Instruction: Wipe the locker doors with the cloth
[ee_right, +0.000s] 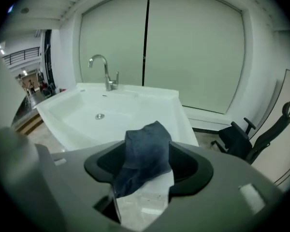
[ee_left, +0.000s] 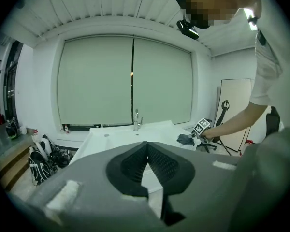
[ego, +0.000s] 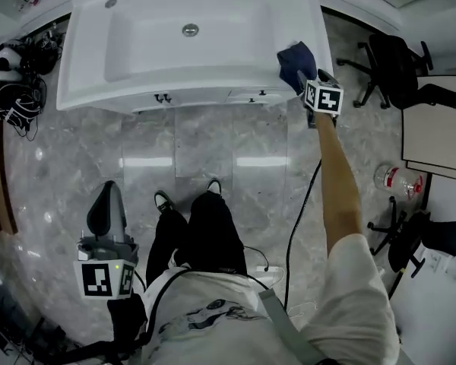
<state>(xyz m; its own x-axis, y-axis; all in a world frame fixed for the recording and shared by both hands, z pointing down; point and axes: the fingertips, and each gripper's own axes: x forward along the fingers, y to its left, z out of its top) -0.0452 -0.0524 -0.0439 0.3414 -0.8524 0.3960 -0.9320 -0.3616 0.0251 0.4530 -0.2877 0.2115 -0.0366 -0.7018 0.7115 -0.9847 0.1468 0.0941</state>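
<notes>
The cloth (ego: 295, 61) lies bunched on the far right rim of the sink (ego: 91, 67), lengthwise between the right gripper's (ego: 310, 80) wide-parted jaws, which do not pinch it, while the left gripper (ego: 106, 196), clenched on nothing, hangs near and well apart.

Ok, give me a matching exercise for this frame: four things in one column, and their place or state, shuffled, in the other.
Things:
1. cloth
2. left gripper
3. right gripper
4. bottle

Place or state:
A. jaws together, nothing between them
B. lying on the floor
C. at the right rim of the sink
D. jaws apart, with the cloth between them

Pairs: 1-C, 2-A, 3-D, 4-B
</notes>
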